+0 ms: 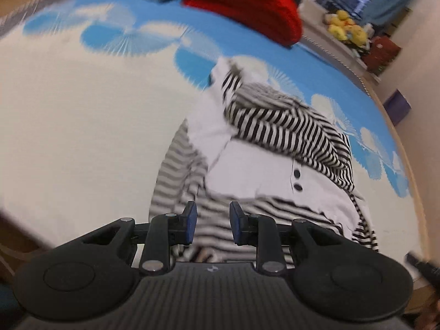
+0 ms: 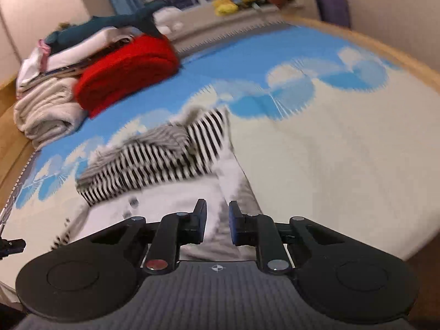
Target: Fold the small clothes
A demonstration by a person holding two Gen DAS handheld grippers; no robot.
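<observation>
lying just beyond both empty, parted grippers (image 1: 212,221) (image 2: 217,221), the striped garment (image 1: 275,143) (image 2: 154,162) rests unheld.

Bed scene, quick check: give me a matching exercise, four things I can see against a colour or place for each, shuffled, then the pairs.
Things:
1. folded blanket
2. striped garment
3. plush toys
4. box

Descriptions:
A. purple, beyond the bed's edge
B. black and white, lying on the bed cover just ahead of both grippers
C. red, at the far end of the bed
D. yellow, on the sill by the window

Pairs: 1-C, 2-B, 3-D, 4-A
</observation>
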